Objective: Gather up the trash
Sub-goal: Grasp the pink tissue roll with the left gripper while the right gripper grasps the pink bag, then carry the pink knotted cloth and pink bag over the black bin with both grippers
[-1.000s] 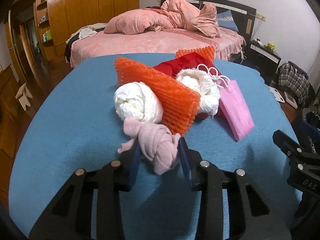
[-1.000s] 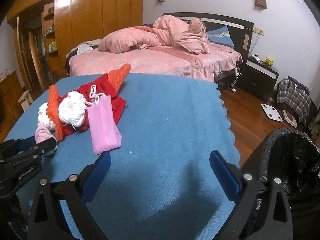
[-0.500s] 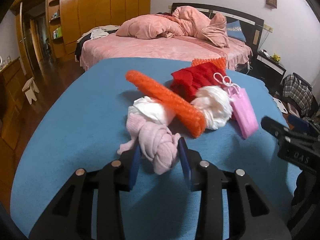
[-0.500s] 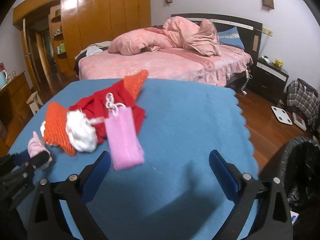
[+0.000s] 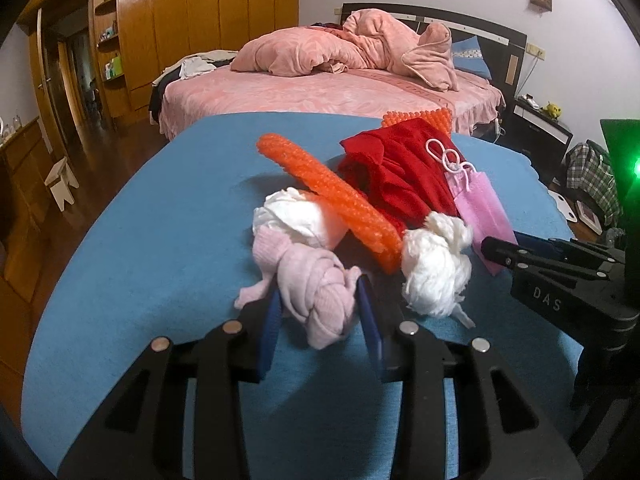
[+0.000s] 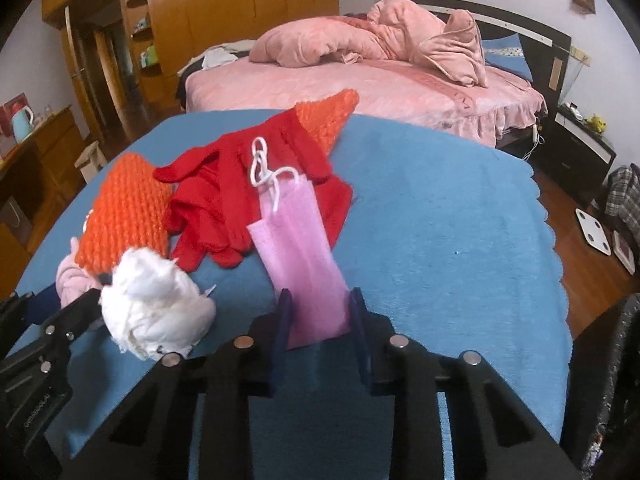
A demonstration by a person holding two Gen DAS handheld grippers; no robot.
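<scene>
- Left gripper (image 5: 320,316): clenched on the knotted pale pink cloth (image 5: 316,284), blue pads pressed to either side of the knot, near the front of the blue table cover (image 5: 140,240).
- Right gripper (image 6: 320,320): closed in around the near end of the pink face mask (image 6: 300,252), pads touching or just beside its two edges; mask flat on the cover, white ear loops (image 6: 266,172) trailing toward the far side.
- Rest of the pile at mid-table: red gloves (image 6: 240,196) under the mask's far end, orange mesh sponge (image 6: 124,216) to their left, a second orange piece (image 6: 328,120) behind, a white wad (image 6: 154,316) just left of the right gripper, another white bundle (image 5: 296,220) behind the pink cloth.
- Step in hand, as judged: both grasps being secured at once, one piece of trash each.
- Black-lined bin (image 6: 612,392) off the table's right edge, low in the right wrist view.
- Next move, likely: lift both pieces clear, carry right and down over the bin, then let go.
- Care needed: ear loops lying over the gloves could snag and drag them; thin mask may slip from a shallow pinch.
</scene>
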